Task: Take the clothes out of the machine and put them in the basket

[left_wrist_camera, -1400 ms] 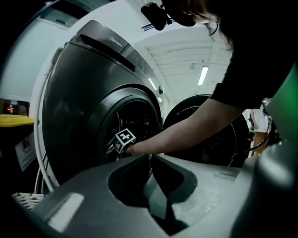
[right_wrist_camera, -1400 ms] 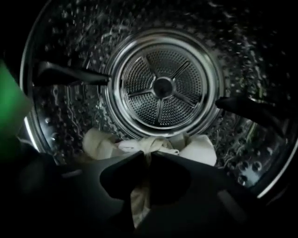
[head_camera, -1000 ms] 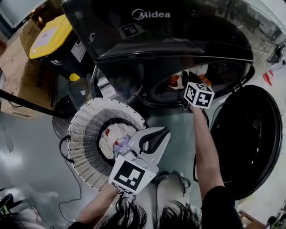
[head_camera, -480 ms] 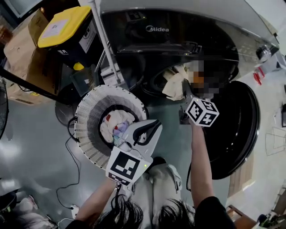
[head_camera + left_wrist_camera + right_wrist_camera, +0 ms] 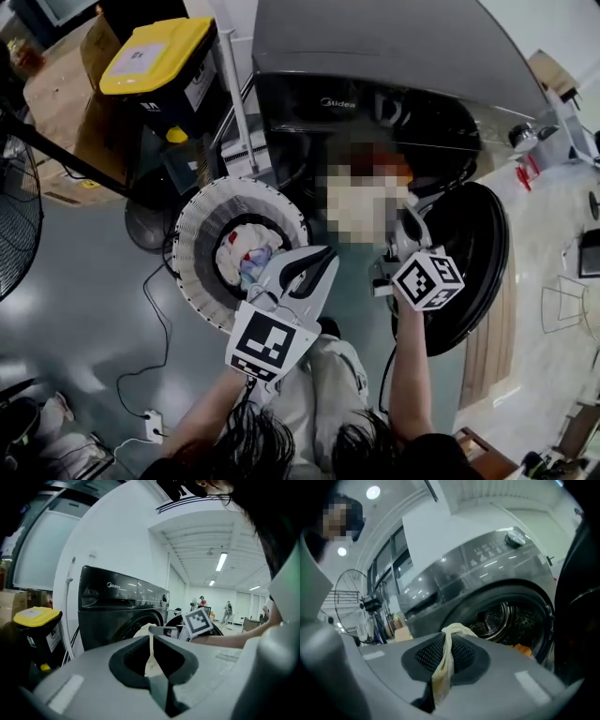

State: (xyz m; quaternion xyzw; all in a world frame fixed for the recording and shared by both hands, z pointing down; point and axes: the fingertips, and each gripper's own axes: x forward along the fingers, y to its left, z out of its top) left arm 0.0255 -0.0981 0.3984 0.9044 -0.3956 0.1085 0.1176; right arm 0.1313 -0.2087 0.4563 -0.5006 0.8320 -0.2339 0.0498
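A dark front-loading washing machine (image 5: 394,56) stands with its round door (image 5: 469,253) swung open to the right. My right gripper (image 5: 403,223) is just outside the drum mouth, shut on a cream cloth (image 5: 457,630) pinched between its pads. In the head view a mosaic patch covers most of that cloth. An orange garment (image 5: 524,649) lies inside the drum (image 5: 506,616). A white slatted basket (image 5: 202,220) on the floor holds several clothes (image 5: 242,253). My left gripper (image 5: 323,261) hovers over the basket's near right rim, jaws shut with only a thin slit between them.
A black bin with a yellow lid (image 5: 159,56) and cardboard boxes (image 5: 56,94) stand left of the machine. A white pole (image 5: 239,103) rises beside it. A fan (image 5: 14,216) is at far left. Cables (image 5: 159,328) run across the floor. People (image 5: 202,603) stand far off.
My right gripper has drawn back out of the drum, bringing the cream cloth with it. The head camera has pulled back and up. The left gripper stays near the basket.
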